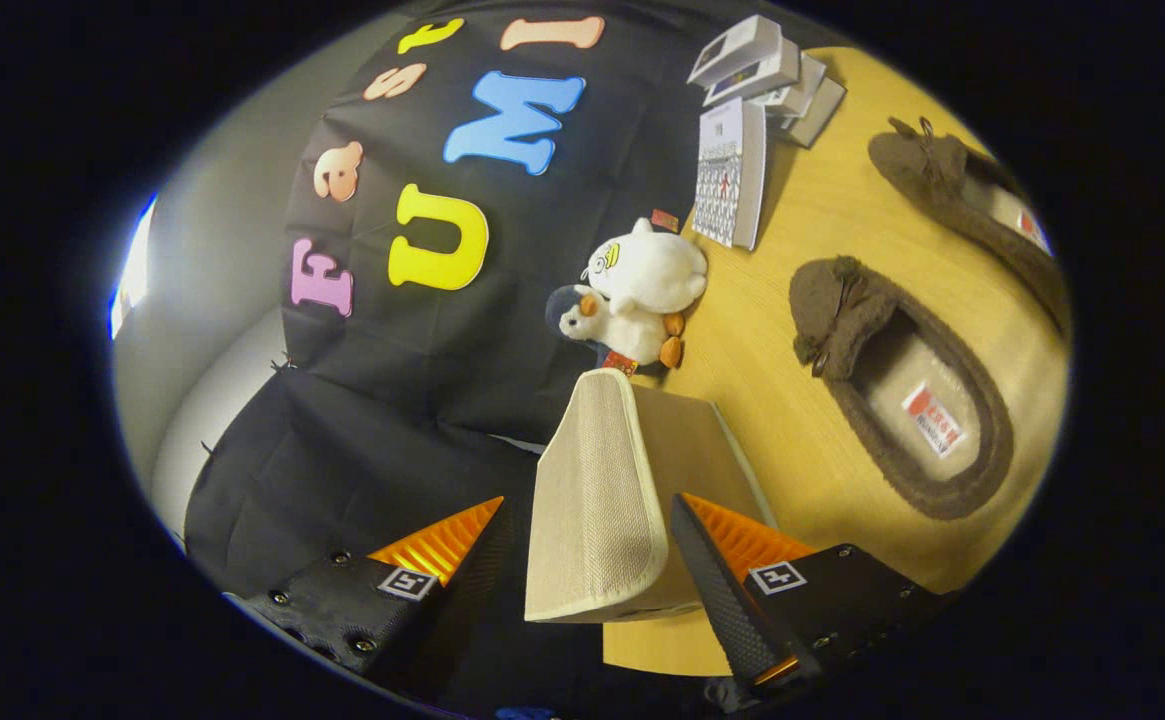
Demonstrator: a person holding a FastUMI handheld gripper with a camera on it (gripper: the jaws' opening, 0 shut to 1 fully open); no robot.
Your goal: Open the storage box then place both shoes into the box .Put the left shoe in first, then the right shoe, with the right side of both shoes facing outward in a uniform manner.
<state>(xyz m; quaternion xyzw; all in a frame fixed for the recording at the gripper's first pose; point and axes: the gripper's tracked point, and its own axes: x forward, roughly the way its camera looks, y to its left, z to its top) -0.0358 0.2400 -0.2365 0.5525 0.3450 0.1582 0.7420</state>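
1. Beige woven fabric covered the storage box [632,470], which we took as our landmark on the wooden table [842,230].
2. We saw its lid [597,500] raised on edge, standing between the two fingers of the gripper [587,545].
3. We held the gripper spread; one finger [717,575] lay against the lid's side toward the shoes, while the other finger [452,545] stood clear of it with a gap, so we could not call it a grasp.
4. We found the nearer shoe [902,400], a brown fuzzy slipper with a pale insole and a small tag, lying on the table to one side of the box, well apart from it.
5. We saw the second shoe [972,210] of the same kind farther from the box, beyond the first.
6. Both shoes lay outside the box, their openings facing up.
7. Just beyond the box sat a white plush toy [632,290] with orange feet, close to its far corner.
8. Farther past the toy stood a desk calendar [732,170], and beyond it a stack of small pale boxes [762,65].
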